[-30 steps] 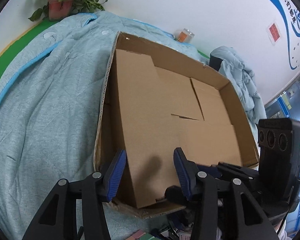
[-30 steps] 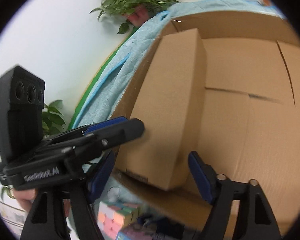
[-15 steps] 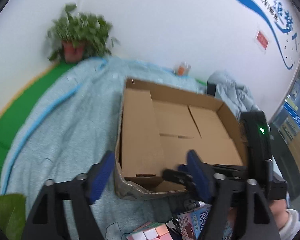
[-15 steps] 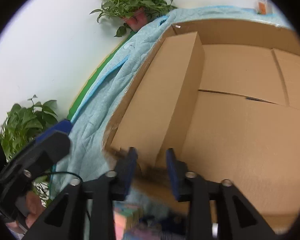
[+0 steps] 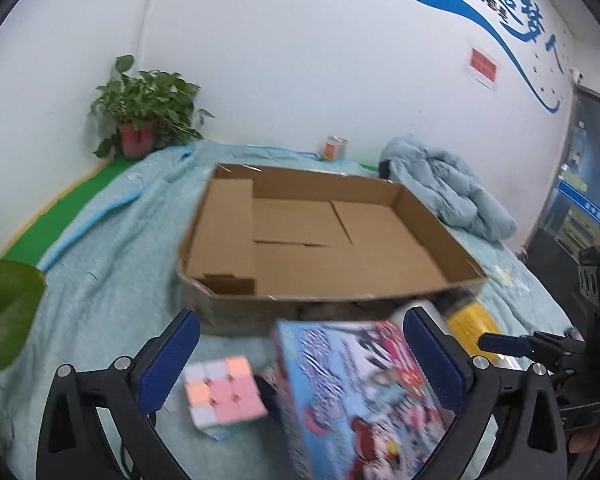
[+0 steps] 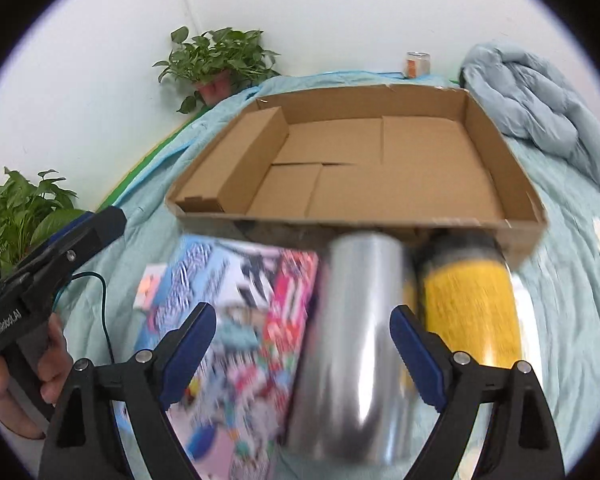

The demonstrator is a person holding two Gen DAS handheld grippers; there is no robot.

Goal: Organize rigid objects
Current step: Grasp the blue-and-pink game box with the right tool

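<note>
Left gripper (image 5: 302,354) spread wide, nothing between the blue pads, hanging over a blurred colourful box (image 5: 360,396) lying on the light-blue blanket (image 5: 92,288). At 7 o'clock of that box, a pastel puzzle cube (image 5: 222,392), just beside it. At 12 o'clock, a shallow cardboard tray (image 5: 312,304), its near wall close behind both. Inside the tray, a long brown carton (image 5: 226,236) laid against the 9 o'clock wall. At 2 o'clock of the colourful box, a yellow can (image 5: 470,324), partly hidden by the right pad.

Right gripper (image 6: 302,354) likewise spread wide, clasping nothing. Directly between and beyond its pads, a silver can (image 6: 350,344), blurred, standing in the way of the tray's front wall (image 6: 524,236). At 3 o'clock of the silver one, the yellow can (image 6: 468,312), side by side; touching or not, cannot tell. At 9 o'clock, the colourful box (image 6: 236,320) flat on the blanket.

Further round: potted plant (image 6: 216,64) at 11 o'clock behind the tray, a second plant (image 6: 24,208) at 9 o'clock, a small orange-labelled jar (image 6: 417,64) by the wall at 12 o'clock, a crumpled blue quilt (image 6: 536,100) at 2 o'clock.
</note>
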